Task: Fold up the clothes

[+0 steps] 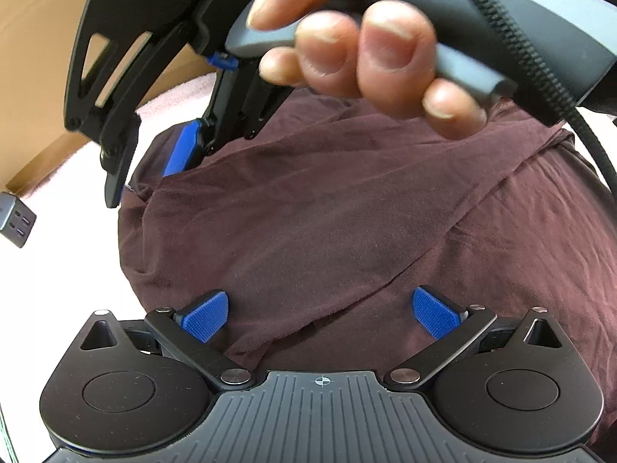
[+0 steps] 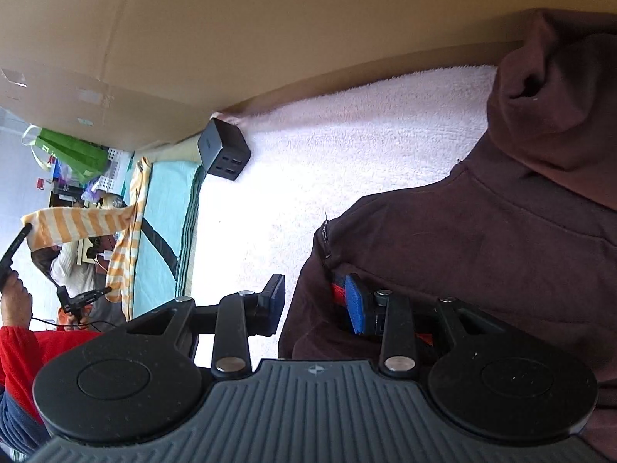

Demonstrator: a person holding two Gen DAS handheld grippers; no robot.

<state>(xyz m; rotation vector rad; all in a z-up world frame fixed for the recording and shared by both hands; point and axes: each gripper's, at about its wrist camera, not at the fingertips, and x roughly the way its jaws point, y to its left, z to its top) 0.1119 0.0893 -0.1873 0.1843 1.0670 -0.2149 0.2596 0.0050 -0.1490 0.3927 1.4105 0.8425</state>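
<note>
The left gripper point(image 1: 320, 314) hangs spread over the maroon shirt point(image 1: 308, 212); the right gripper point(image 2: 316, 305), also spread, straddles its far-left edge.

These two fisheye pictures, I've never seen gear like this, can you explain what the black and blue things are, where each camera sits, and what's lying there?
Each picture comes from a camera mounted on a hand-held gripper, looking along its two blue-padded fingers. The left gripper is open above a maroon garment spread on a white towel. Its view also shows a hand holding the right gripper at the garment's far edge. In its own view the right gripper is open, one finger tucked into a fold. A black charger sits by a cardboard wall. Nothing is clamped yet.
</note>
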